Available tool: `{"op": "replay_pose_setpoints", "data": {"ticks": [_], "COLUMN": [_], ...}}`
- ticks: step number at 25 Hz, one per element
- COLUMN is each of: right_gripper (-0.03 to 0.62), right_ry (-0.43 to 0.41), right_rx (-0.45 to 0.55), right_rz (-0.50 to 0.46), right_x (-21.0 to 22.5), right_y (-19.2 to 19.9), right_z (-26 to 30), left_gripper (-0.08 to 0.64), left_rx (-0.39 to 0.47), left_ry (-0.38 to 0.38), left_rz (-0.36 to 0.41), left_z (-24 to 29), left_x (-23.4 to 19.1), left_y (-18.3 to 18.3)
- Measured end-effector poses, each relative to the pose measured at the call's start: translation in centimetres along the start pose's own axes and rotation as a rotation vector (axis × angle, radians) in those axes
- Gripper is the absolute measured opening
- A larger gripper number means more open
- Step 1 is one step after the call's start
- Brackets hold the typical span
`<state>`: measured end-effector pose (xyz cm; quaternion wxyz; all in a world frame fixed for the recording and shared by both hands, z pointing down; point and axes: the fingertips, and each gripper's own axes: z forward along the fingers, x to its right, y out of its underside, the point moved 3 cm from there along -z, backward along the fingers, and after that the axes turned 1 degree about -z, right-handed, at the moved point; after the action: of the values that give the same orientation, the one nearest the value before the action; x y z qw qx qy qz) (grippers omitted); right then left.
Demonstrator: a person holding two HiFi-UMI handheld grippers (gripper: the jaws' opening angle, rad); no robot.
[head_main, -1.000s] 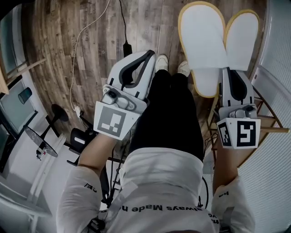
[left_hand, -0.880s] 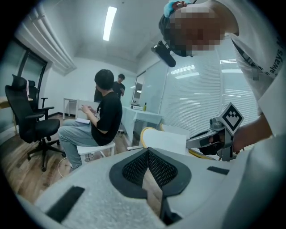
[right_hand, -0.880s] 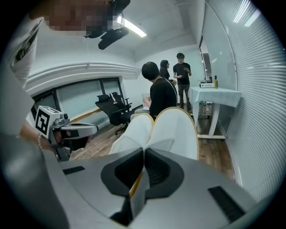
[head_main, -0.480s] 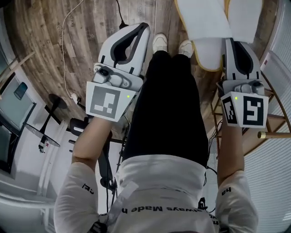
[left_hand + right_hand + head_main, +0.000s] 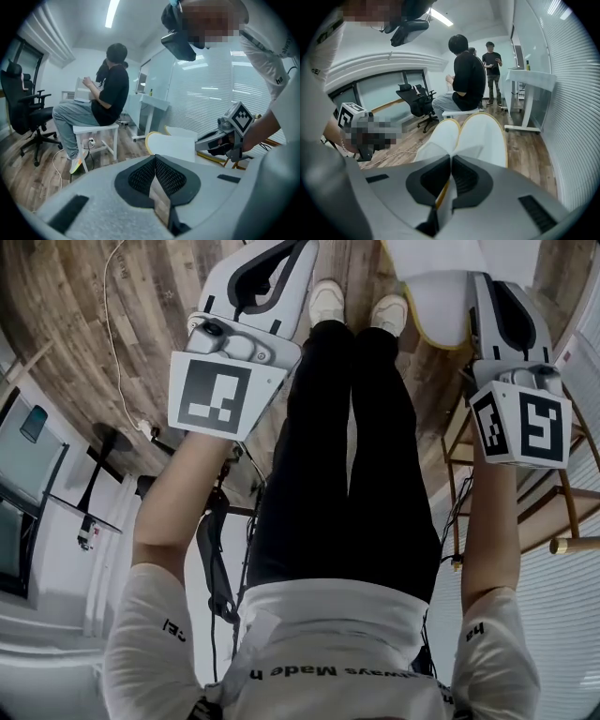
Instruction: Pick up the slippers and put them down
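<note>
A pair of white slippers (image 5: 439, 298) with yellow edging hangs by the heels from my right gripper (image 5: 488, 279), which is shut on them. In the right gripper view both slippers (image 5: 480, 136) stretch away from the jaws, soles together, above the wooden floor. Most of the pair runs off the top of the head view. My left gripper (image 5: 304, 247) is held level with it on the other side of the person's legs, shut and empty. In the left gripper view its pads (image 5: 165, 174) meet at the tip, with the slippers (image 5: 171, 146) and the right gripper (image 5: 206, 143) beyond.
The person's black-trousered legs and white shoes (image 5: 326, 302) stand between the grippers. A wooden rack (image 5: 562, 512) stands at the right, and a cable (image 5: 108, 296) lies on the plank floor. A seated person (image 5: 101, 101), an office chair (image 5: 23, 112) and a white desk (image 5: 529, 79) are farther off.
Both grippers have sunk together toward the floor, the slippers still in the right one. In the head view the slippers have slid up and are now mostly cut off.
</note>
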<state>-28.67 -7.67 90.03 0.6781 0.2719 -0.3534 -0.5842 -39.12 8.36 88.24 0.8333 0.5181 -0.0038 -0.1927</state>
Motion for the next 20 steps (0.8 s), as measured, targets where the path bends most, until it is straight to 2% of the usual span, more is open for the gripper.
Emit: {"op": "replay_pose_setpoints", "data": {"ticks": [8, 20], "right_gripper": [0.018, 0.018], "right_ry": [-0.009, -0.001], "right_rx": [-0.006, -0.027], "right_rz": [-0.022, -0.018], "right_x": [1.1, 4.0], "right_y": [6.9, 17.9], "right_z": [4.5, 14.3], "left_gripper": [0.011, 0.011], "left_rx": [0.008, 0.008], "left_ry": [0.039, 0.071], "left_rz": [0.002, 0.037], "left_z": [3.7, 11.2], "left_x": [-1.1, -4.1], "left_y": [6.9, 17.9]}}
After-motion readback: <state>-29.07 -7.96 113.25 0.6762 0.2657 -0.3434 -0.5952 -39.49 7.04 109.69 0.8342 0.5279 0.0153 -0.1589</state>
